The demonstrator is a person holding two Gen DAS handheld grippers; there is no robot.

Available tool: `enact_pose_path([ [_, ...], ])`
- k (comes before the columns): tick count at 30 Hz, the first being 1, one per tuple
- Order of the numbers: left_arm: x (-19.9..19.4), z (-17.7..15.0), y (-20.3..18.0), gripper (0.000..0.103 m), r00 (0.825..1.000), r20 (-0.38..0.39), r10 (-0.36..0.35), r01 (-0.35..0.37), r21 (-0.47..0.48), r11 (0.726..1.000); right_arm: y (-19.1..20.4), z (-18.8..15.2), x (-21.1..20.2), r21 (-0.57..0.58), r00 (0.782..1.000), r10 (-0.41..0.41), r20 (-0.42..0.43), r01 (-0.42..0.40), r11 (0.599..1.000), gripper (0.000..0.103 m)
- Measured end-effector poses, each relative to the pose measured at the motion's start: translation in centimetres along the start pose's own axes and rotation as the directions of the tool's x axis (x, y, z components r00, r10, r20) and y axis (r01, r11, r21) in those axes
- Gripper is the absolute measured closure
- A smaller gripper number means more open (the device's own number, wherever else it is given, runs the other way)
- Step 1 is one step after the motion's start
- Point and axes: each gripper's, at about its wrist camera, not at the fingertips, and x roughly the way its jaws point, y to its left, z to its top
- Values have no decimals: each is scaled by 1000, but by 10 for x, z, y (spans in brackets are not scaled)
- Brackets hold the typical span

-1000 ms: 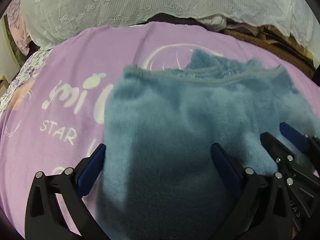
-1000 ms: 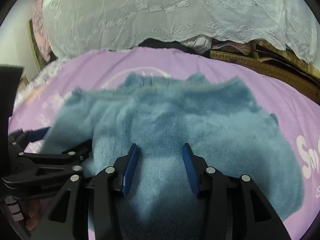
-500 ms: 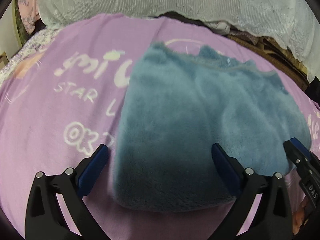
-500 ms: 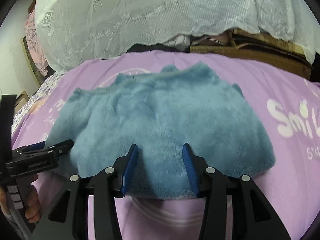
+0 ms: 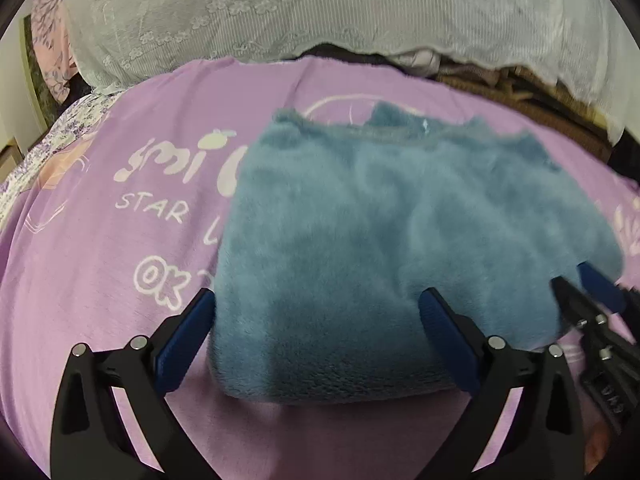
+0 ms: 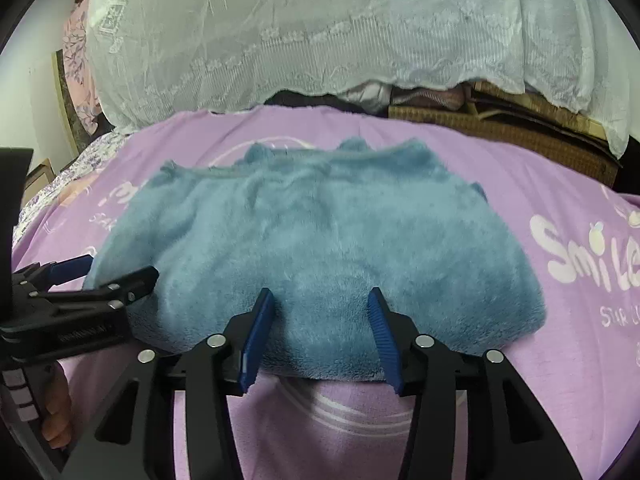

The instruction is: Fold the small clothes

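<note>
A fluffy blue garment (image 5: 400, 240) lies folded on the purple bedspread (image 5: 120, 260); it also shows in the right wrist view (image 6: 320, 248). My left gripper (image 5: 320, 336) is open wide, its blue pads on either side of the garment's near left fold. My right gripper (image 6: 318, 334) is open, with the near edge of the garment between its pads. Each gripper shows in the other's view: the right one (image 5: 588, 292) at the garment's right edge, the left one (image 6: 112, 276) at its left edge.
The purple bedspread (image 6: 580, 300) has white lettering. A white lace cover (image 6: 320, 32) drapes a heap at the back. Brown woven mats (image 6: 520, 132) lie at the back right. A floral cloth (image 5: 60, 140) is at the far left.
Both grippers pulled back from over the garment half a second ago, then moved in again to its near edge. The garment stays folded and flat.
</note>
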Motion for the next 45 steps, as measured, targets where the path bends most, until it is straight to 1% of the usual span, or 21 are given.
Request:
enact_pose_path([
  [2,5,-1,-1,4,1000,-12,-3,3,1,1000,-3,-1,3,13,1000,13,-11,-13,1000,51],
  [4,4,0,-1,4,1000,-7,-4,4,-1,1000,-2,0,2,10,1000,10,-5,-10,1000,51],
  [7,-1,2,0,4,1000,10,-5,5,-3,1000,0,5,-7,2,999,9,35,-9,1000,51],
  [10,-8,15,3,4,999,50,-16,17,-16,1000,-4,21,-11,9,997,-5,78,4,1000,51],
  [13,-4,33,4,4,997,72,12,-11,-15,1000,-16,43,-4,52,995,-18,93,13,999,51],
  [15,4,42,6,4,997,67,25,-24,-20,1000,-25,54,6,89,996,-25,87,17,996,51],
  [17,15,47,8,4,998,43,40,-38,-31,999,-34,58,17,117,997,-37,73,29,993,51],
  [18,25,47,10,4,999,23,49,-48,-37,998,-40,57,26,135,997,-44,57,36,990,51],
  [20,37,43,12,4,1000,0,31,-31,-53,998,-48,50,40,153,999,-45,26,41,987,51],
  [22,38,42,12,4,1000,6,30,-29,-51,998,-49,45,46,148,999,-42,17,39,988,50],
  [26,34,39,6,4,998,30,60,-59,-26,998,-46,43,42,135,998,-52,31,47,990,50],
  [29,27,38,6,4,997,50,67,-65,-24,998,-40,41,28,134,997,-50,62,41,990,50],
  [31,19,37,6,4,996,69,58,-57,-25,998,-30,42,18,121,996,-17,87,6,993,50],
  [34,5,38,4,4,993,118,31,-28,-29,999,-9,43,8,69,993,28,118,-36,997,50],
  [37,0,40,3,4,990,142,24,-21,-28,999,5,42,6,29,992,57,113,-60,998,47],
  [41,17,38,1,4,996,84,40,-38,-19,999,18,34,19,-10,996,62,58,-61,998,47],
  [43,31,37,-1,4,999,33,41,-41,-6,999,18,30,30,-4,998,66,14,-66,998,44],
  [45,33,36,1,4,999,24,30,-30,-17,999,14,29,34,20,996,87,-2,-87,996,43],
])
